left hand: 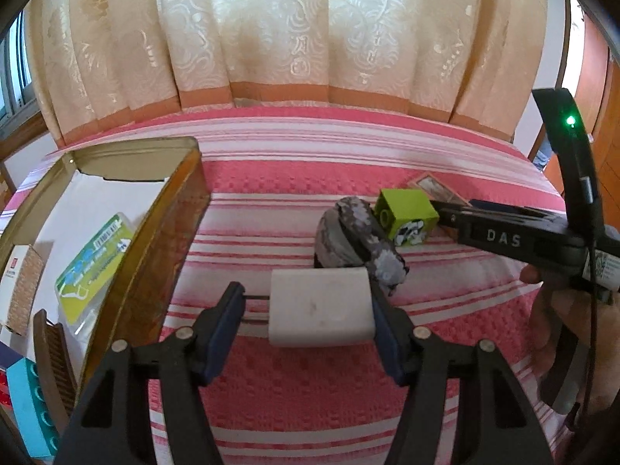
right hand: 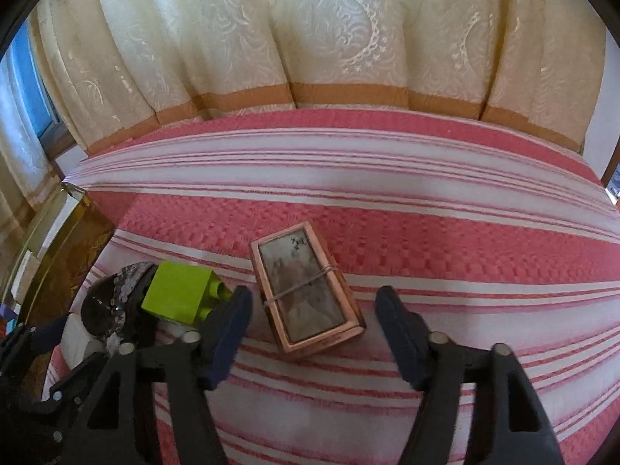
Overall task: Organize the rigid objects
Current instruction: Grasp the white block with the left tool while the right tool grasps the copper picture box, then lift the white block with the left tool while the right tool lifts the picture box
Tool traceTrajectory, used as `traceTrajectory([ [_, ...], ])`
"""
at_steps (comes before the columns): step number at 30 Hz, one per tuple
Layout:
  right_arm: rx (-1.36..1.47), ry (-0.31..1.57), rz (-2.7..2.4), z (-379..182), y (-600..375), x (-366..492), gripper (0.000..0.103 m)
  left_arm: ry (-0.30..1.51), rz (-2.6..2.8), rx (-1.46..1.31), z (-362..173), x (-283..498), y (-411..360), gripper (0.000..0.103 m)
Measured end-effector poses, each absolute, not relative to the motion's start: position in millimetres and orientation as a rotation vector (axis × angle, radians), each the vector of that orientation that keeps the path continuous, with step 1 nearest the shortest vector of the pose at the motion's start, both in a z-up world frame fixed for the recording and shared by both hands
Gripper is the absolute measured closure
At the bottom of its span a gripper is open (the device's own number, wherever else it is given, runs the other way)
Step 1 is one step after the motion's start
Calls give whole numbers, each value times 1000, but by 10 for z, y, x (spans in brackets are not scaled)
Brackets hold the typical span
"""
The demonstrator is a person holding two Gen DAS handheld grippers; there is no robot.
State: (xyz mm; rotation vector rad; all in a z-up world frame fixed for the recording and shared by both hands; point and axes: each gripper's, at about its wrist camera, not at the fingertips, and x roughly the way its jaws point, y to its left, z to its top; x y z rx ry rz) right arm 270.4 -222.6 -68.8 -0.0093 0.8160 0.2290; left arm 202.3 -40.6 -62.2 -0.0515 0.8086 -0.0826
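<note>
Striped bedspread (left hand: 310, 193); tin (left hand: 155, 232) holds packets; left fingers (left hand: 228, 310) clench adapter (left hand: 321, 306); right fingers (right hand: 232, 321) released.

Cream damask curtain (left hand: 310, 27) with an orange band along its hem hung behind, pink and white striped bedspread (right hand: 387, 201) covered the bed, window (left hand: 15, 62) showed at far left, wooden door (left hand: 596, 77) stood at right.

The left gripper (left hand: 310, 312) points forward and down, its two blue pads closed on the ends of a white plug adapter (left hand: 321, 306). The right gripper (right hand: 314, 333) also angles downward, jaws parted with nothing pressed between them. In the left wrist view, a hand (left hand: 558, 333) wraps the right gripper's black handle at the right edge.
</note>
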Motion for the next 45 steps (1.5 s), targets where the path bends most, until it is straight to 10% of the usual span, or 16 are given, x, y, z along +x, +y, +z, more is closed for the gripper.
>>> traceTrajectory([
  [45, -29, 803, 225, -713, -2034, 2062, 56, 564, -7, -16, -375, 1631, -378, 40],
])
